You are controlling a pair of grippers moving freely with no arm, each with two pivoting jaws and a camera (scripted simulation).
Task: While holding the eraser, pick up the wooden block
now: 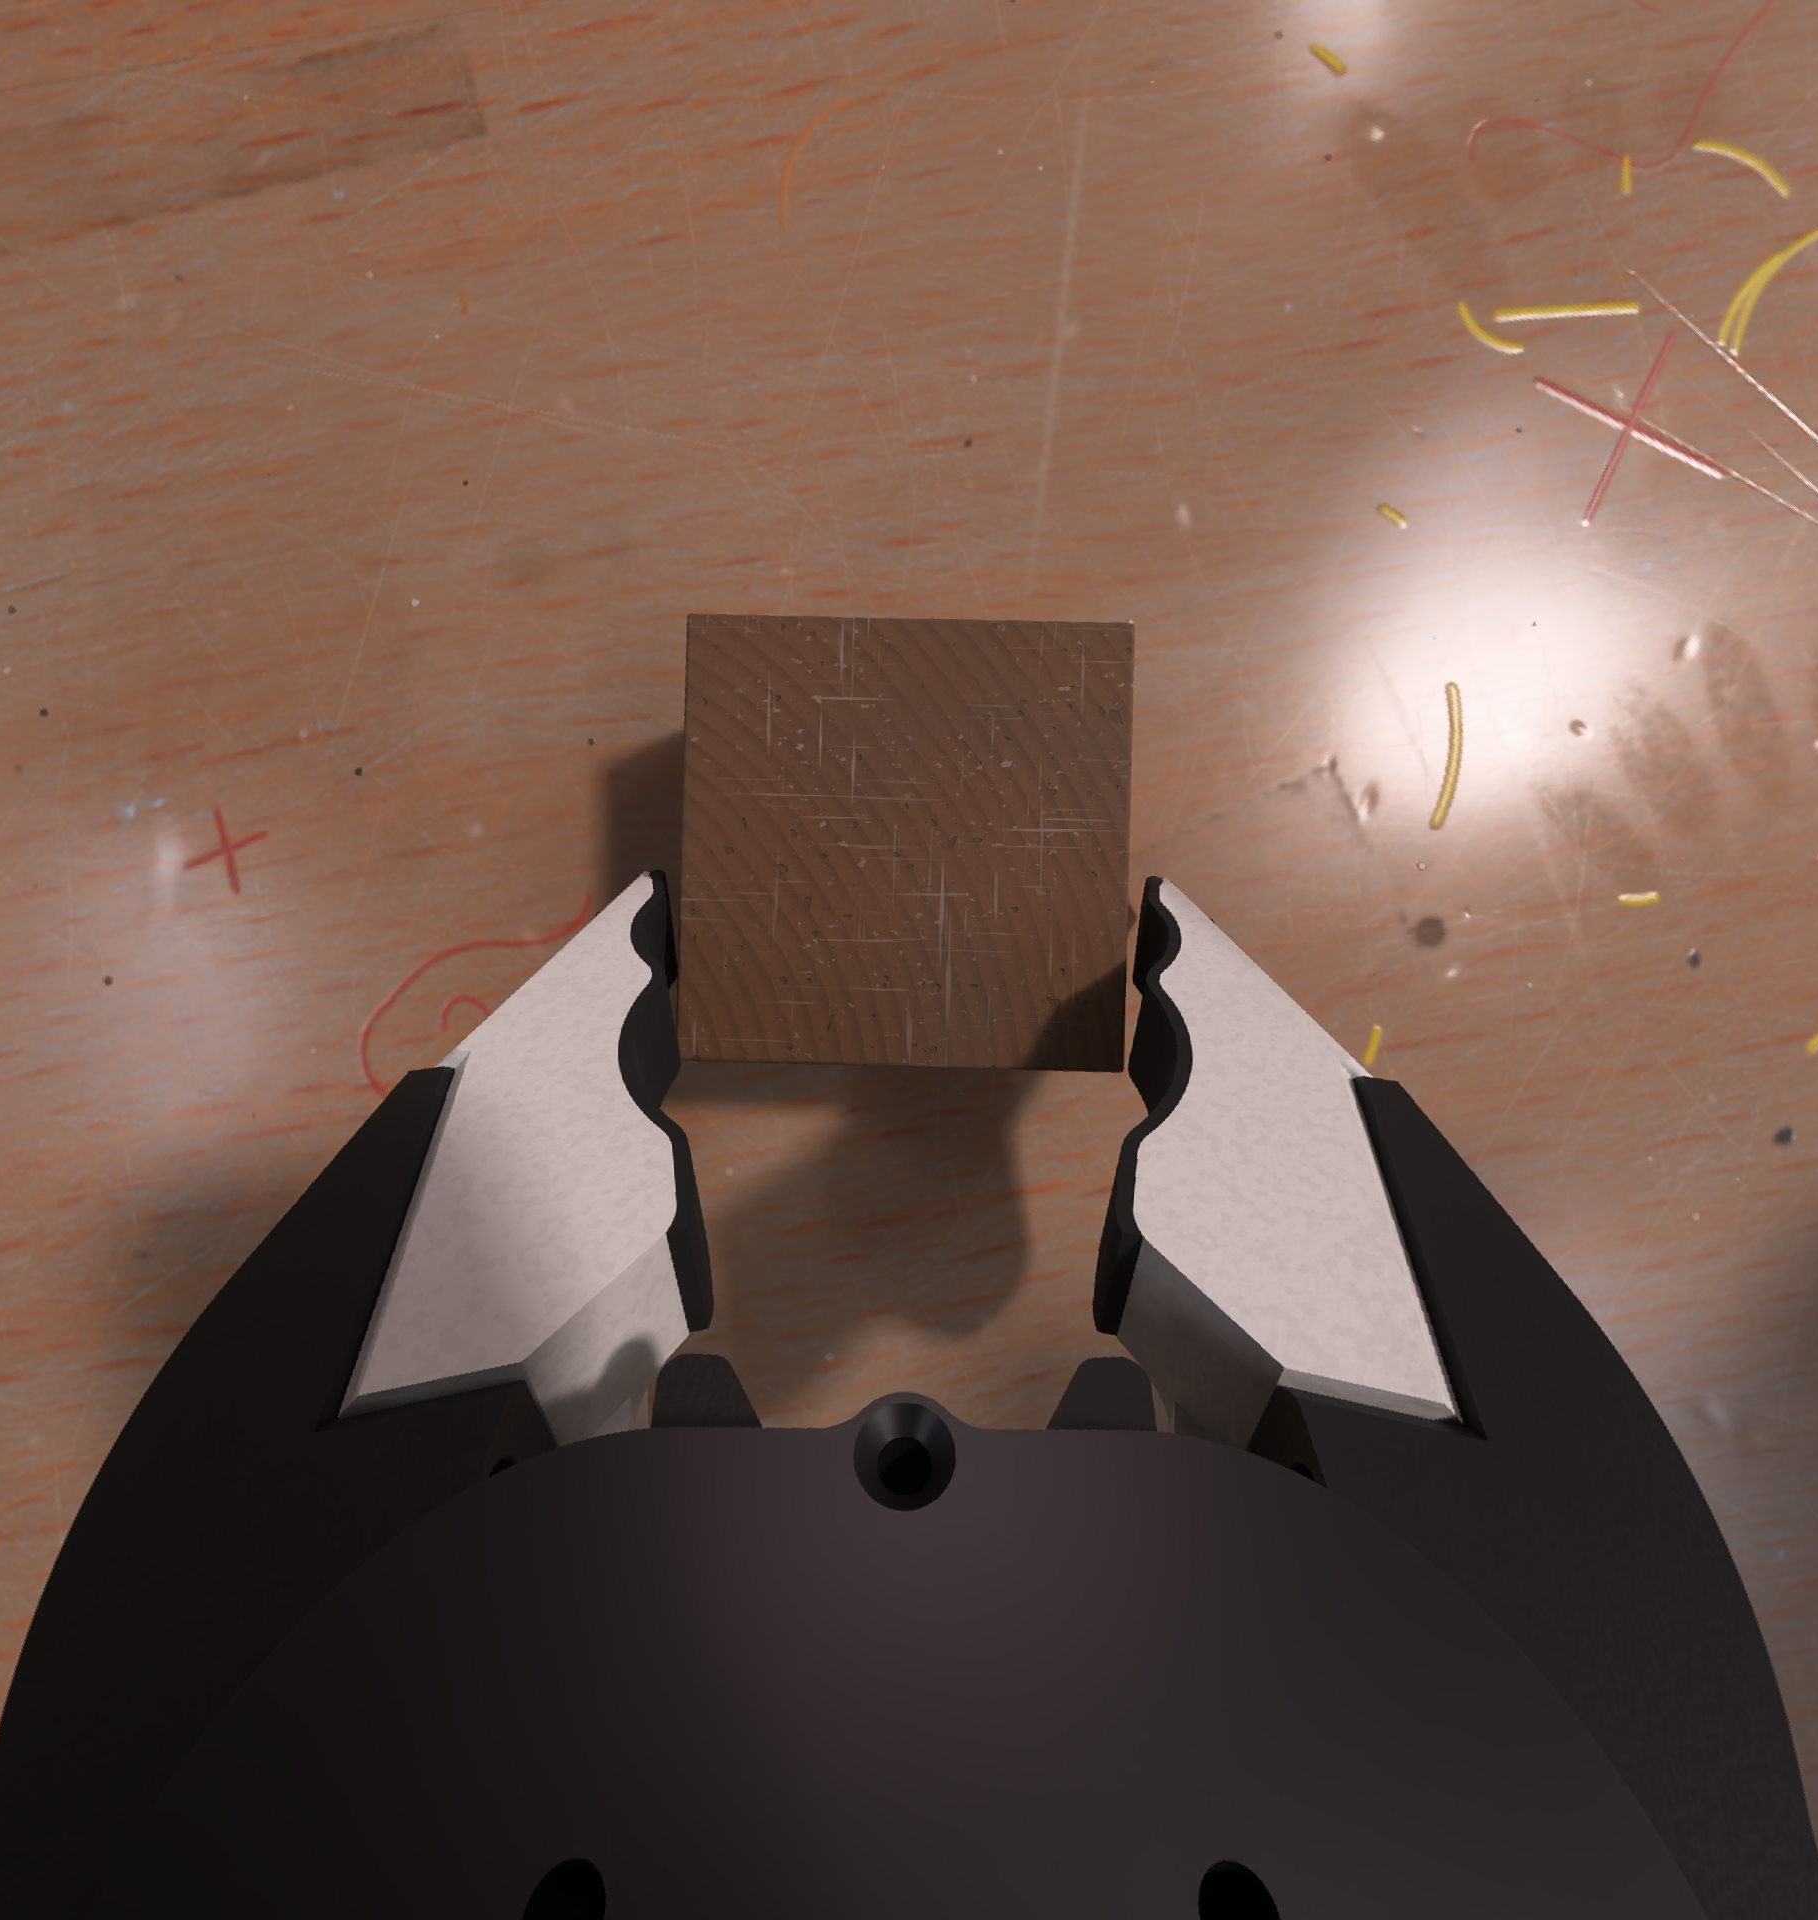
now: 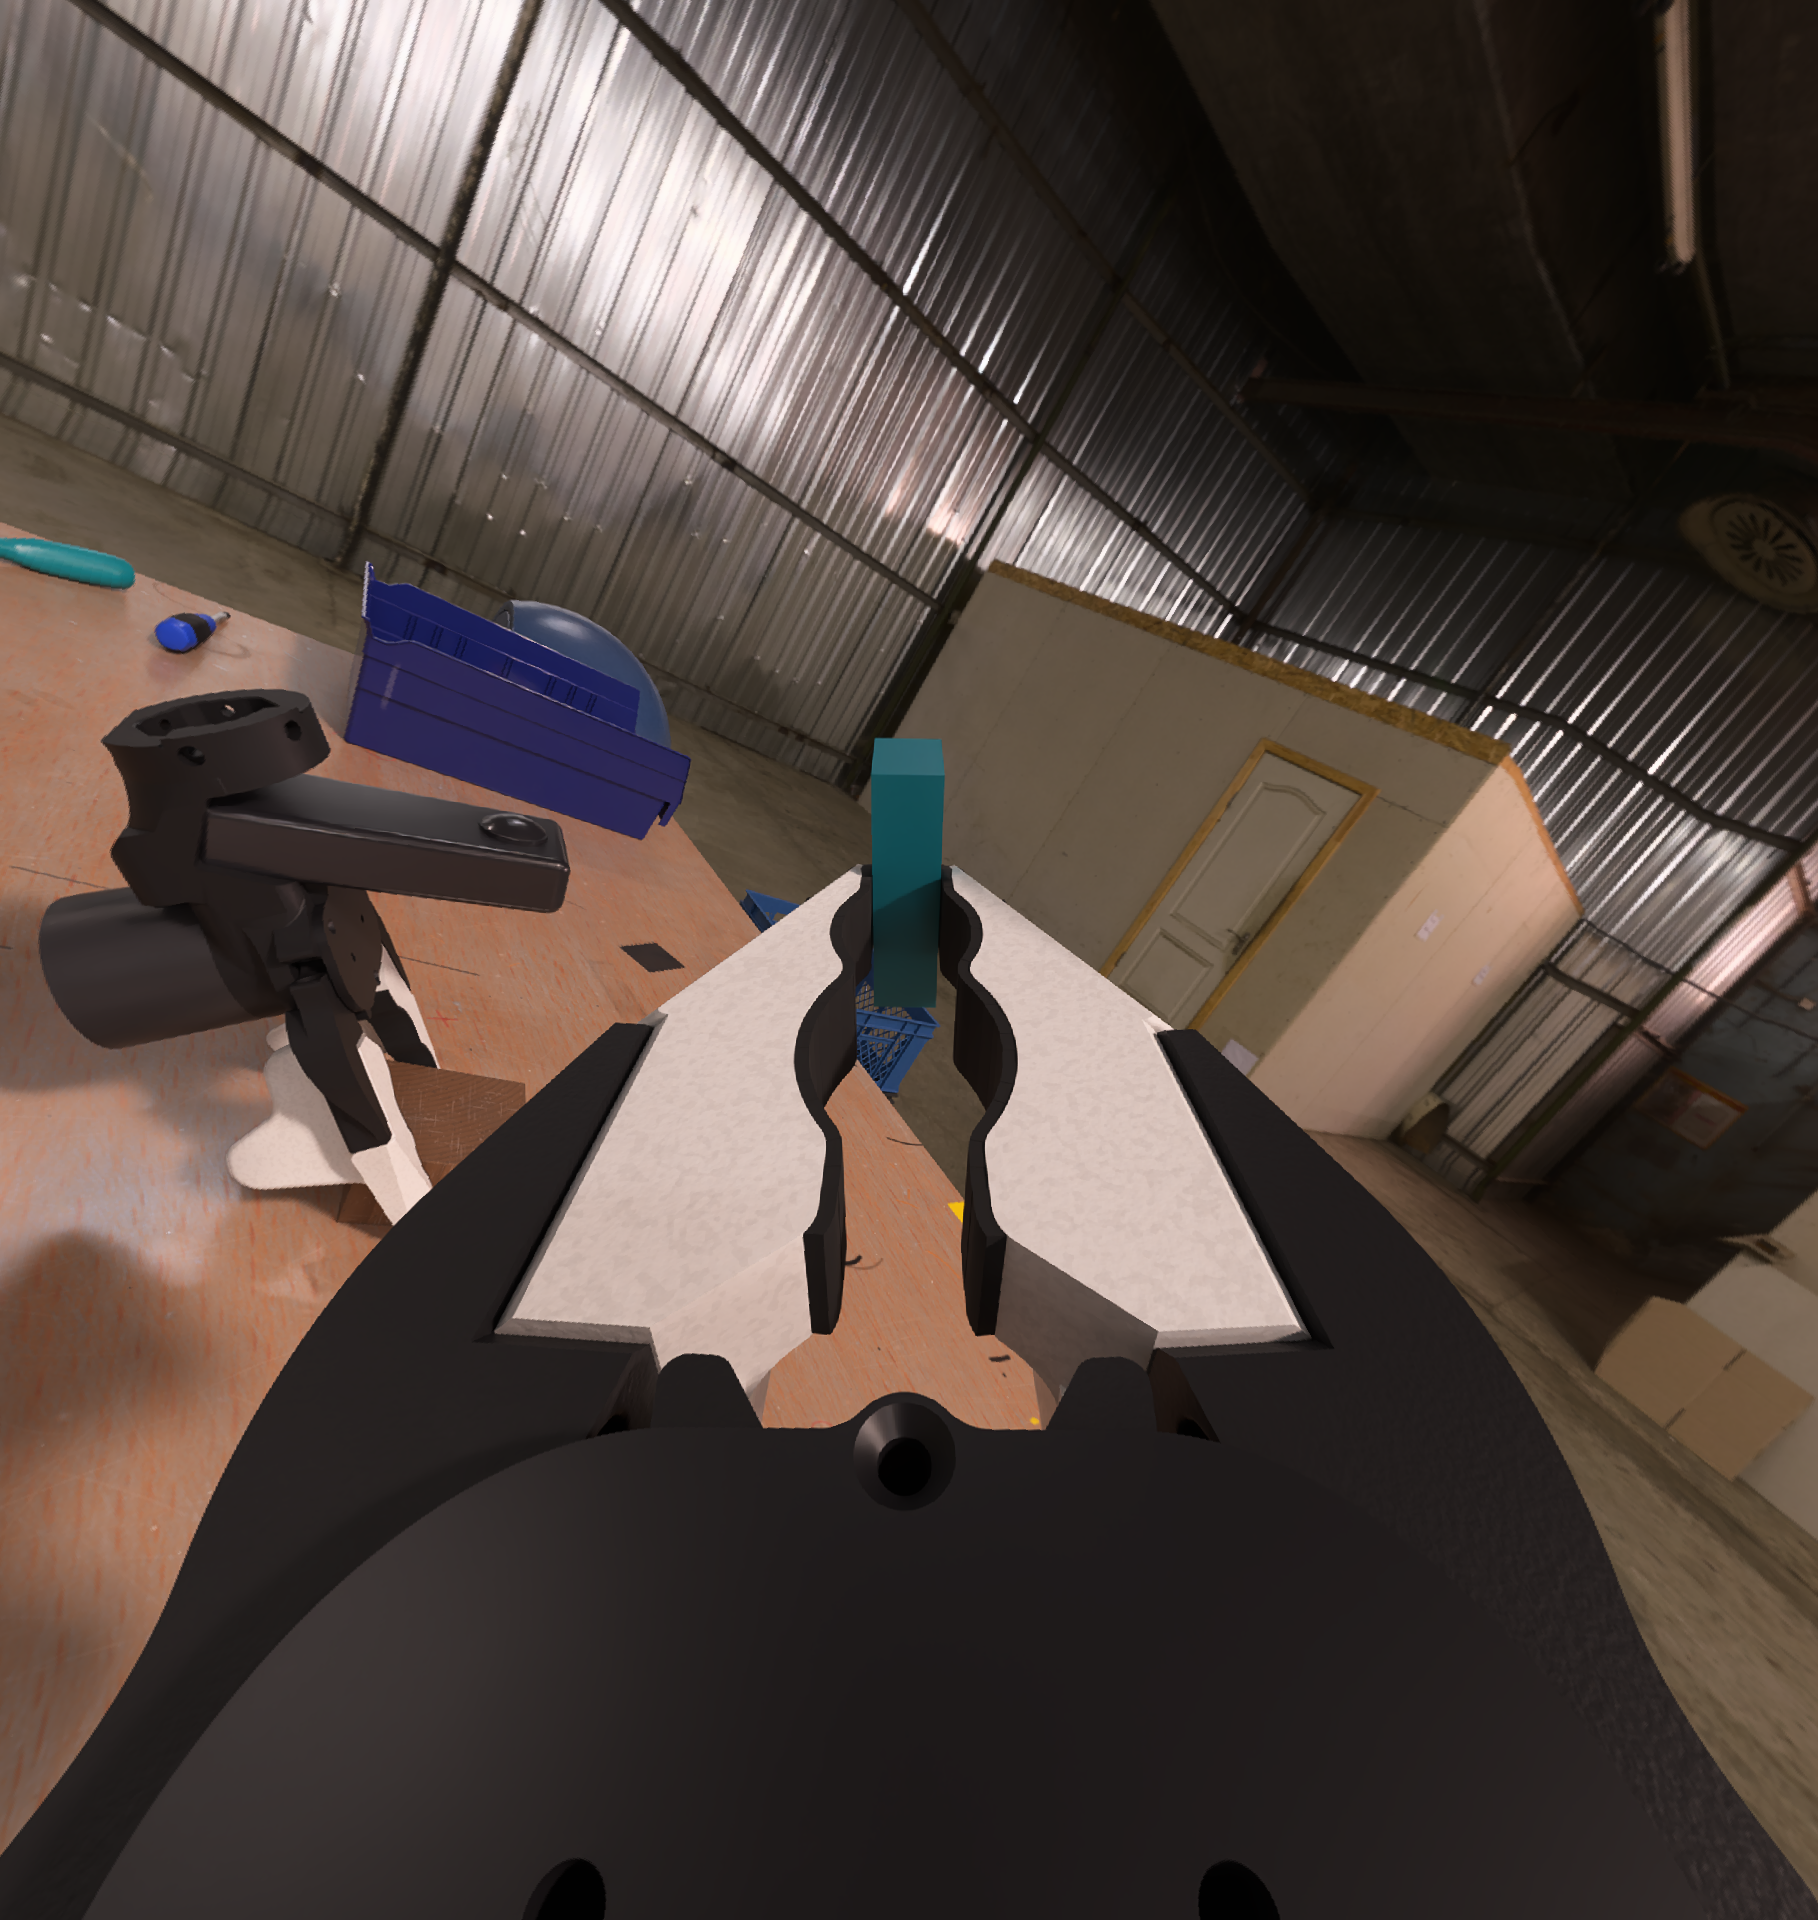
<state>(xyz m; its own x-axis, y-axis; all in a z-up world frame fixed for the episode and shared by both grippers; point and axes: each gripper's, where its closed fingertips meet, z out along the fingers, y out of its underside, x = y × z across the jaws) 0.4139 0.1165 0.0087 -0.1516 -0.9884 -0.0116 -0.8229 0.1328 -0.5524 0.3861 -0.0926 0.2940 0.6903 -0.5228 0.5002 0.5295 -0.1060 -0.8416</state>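
Note:
The wooden block (image 1: 905, 842), a dark brown cube, sits on the scratched wooden table (image 1: 365, 468). My left gripper (image 1: 905, 894) looks straight down on it, open, with one finger on each side of the block's near half. The left pad is at the block's edge and the right pad stands a sliver off it. The right wrist view shows the left gripper (image 2: 333, 1174) over the block (image 2: 458, 1112). My right gripper (image 2: 905, 883) is lifted off the table and shut on the teal eraser (image 2: 905, 831), which stands upright past the fingertips.
A blue bin (image 2: 510, 707) lies tilted near the table's far edge, with a blue ball (image 2: 593, 644) behind it. A teal-handled screwdriver (image 2: 53, 561) and a small blue one (image 2: 188, 629) lie at the far left. A blue crate (image 2: 894, 1039) stands on the floor beyond the edge.

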